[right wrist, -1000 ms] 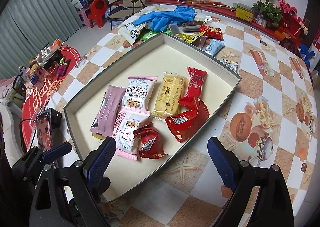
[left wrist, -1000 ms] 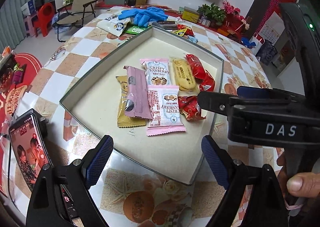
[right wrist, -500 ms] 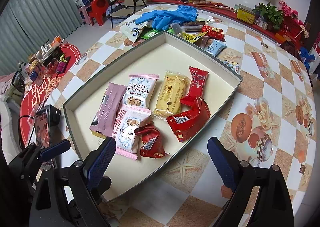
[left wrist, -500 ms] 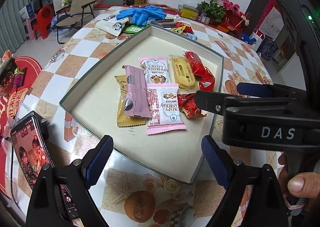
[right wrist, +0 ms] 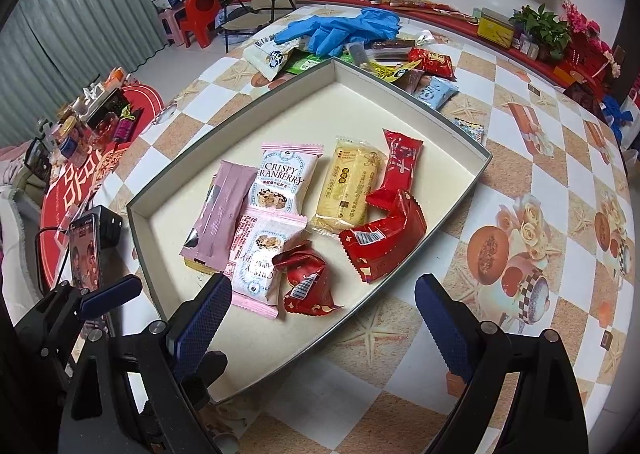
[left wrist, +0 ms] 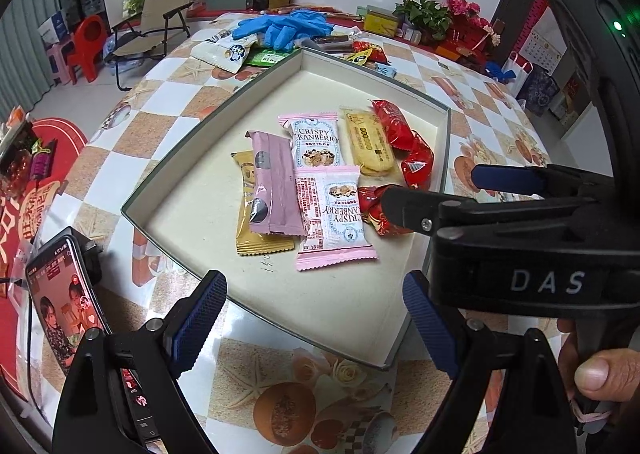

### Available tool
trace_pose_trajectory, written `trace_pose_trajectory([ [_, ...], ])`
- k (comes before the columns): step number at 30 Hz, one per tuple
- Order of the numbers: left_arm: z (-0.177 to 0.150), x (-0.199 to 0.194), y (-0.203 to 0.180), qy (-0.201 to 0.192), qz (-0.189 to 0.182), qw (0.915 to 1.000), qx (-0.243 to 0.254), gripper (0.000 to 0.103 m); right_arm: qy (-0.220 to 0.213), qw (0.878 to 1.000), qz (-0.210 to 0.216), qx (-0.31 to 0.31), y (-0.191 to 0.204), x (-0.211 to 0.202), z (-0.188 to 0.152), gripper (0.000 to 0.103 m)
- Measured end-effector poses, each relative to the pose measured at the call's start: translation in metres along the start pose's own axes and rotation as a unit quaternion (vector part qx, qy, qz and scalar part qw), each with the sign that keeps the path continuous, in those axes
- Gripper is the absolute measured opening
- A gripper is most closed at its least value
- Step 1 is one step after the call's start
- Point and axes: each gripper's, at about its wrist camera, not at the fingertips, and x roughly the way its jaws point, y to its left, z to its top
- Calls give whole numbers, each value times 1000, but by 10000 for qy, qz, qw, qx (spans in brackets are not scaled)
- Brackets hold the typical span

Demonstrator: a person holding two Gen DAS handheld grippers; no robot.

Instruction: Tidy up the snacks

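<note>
A shallow cream tray (left wrist: pixel 192 222) (right wrist: pixel 440 126) holds several snack packets: two pink Crispy Cranberry packs (left wrist: pixel 316 142) (right wrist: pixel 280 178), a mauve bar (left wrist: pixel 276 182) (right wrist: pixel 220 218) on a yellow pack (left wrist: pixel 260 244), a yellow biscuit pack (left wrist: pixel 370 142) (right wrist: pixel 350 186) and red packs (left wrist: pixel 416 160) (right wrist: pixel 384 240). My left gripper (left wrist: pixel 316 324) is open and empty above the tray's near edge. My right gripper (right wrist: pixel 324 328) is open and empty over the tray's near corner; it also shows in the left wrist view (left wrist: pixel 460 194), above a crumpled red pack (right wrist: pixel 306 278).
More loose snacks (right wrist: pixel 432 62) and blue gloves (right wrist: pixel 340 28) lie beyond the tray's far corner. A phone (left wrist: pixel 60 306) (right wrist: pixel 84 250) stands on the table at the left. Chairs and clutter stand beyond the table.
Both grippers have drifted slightly relative to the tray and stayed open. The packets have not moved.
</note>
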Motion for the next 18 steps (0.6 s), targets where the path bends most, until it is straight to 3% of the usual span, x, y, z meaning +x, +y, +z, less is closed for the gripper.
trace_pose_trajectory([
  [18, 0, 0, -3, 13, 61, 10000, 45, 92, 91, 9999, 25, -79, 4, 5, -1, 94],
])
